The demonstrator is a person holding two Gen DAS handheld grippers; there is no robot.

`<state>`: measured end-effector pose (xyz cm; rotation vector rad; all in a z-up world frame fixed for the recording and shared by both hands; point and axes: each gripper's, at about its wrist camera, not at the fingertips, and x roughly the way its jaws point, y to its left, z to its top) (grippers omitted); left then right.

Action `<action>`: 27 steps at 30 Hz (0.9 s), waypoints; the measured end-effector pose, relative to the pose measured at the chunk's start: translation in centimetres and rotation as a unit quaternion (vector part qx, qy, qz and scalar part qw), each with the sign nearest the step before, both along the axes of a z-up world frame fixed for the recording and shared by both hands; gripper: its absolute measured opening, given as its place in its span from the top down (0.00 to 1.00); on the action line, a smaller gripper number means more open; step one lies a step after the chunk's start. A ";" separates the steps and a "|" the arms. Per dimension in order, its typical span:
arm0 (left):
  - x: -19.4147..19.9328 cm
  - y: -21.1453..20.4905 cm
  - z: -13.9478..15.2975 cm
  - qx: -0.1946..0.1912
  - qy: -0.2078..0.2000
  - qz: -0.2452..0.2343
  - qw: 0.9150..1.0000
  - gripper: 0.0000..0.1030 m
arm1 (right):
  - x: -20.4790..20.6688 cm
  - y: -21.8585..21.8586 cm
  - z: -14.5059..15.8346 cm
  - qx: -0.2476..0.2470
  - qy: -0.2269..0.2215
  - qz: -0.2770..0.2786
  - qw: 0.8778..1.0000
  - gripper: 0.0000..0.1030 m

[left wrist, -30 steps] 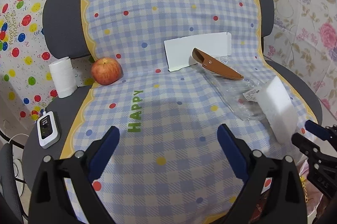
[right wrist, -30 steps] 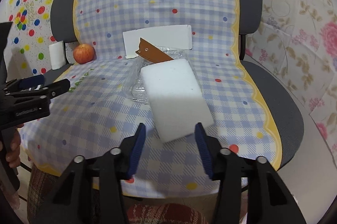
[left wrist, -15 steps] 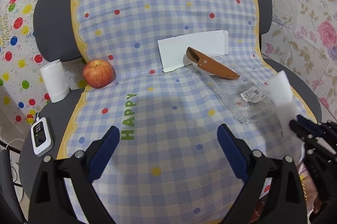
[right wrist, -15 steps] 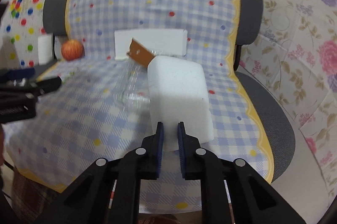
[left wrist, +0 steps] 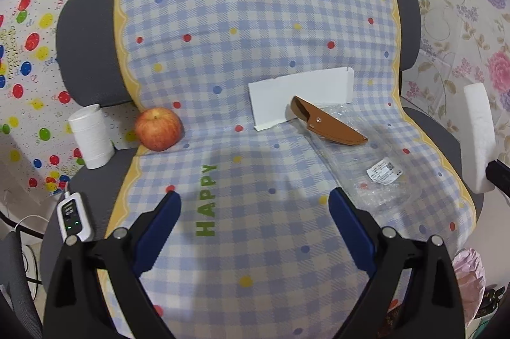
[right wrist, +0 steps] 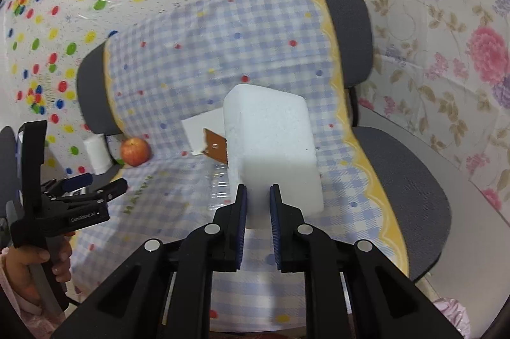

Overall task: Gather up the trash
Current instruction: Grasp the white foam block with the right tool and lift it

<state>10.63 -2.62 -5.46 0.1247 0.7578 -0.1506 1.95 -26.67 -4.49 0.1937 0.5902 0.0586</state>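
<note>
Step in hand, judged from the frames: carry the white foam block (right wrist: 271, 144) away from the chair seat (right wrist: 401, 176) to a trash container. A pink bag (left wrist: 467, 272) shows beyond the near right corner of the seat; whether it is the bin cannot be told.

Procedure:
- Keep clamping pressure steady. Foam compresses, and the grip sits only on the block's near lower edge, so the block may pivot.
- Keep the block's long axis level during transport.
- Route the carry clear of the left gripper (left wrist: 255, 211).

Right gripper (right wrist: 257, 195): fingers (right wrist: 240, 211) drawn nearly together, clamped on the near edge of the foam block. The block is lifted above the seat, over its right half, and touches nothing else in view.

Left gripper: fingers (left wrist: 159, 224) wide apart, holding nothing, hovering above the near edge of the seat over the checked cloth (left wrist: 255, 52).

Remaining on the seat:
- clear plastic bag (left wrist: 366, 173) with a label, right half;
- brown sheath (left wrist: 325, 125), resting on the bag's far end;
- white card (left wrist: 299, 93), leaning against the backrest;
- apple (left wrist: 158, 128), far left corner.

The plastic bag and card look like likely next trash.
</note>
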 end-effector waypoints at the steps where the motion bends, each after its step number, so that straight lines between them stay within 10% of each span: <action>1: 0.0 0.3 0.2 0.003 -0.003 0.004 1.000 0.12 | 0.0 0.5 0.2 0.001 -0.003 0.008 1.000 0.85; 17: 1.2 1.6 1.4 0.009 0.003 0.022 1.000 0.12 | 1.8 3.2 1.7 -0.007 -0.023 0.048 0.999 0.84; 27: 4.5 -1.7 0.0 0.016 0.022 -0.014 1.000 0.29 | 3.5 1.4 0.7 -0.011 -0.006 0.030 0.999 0.84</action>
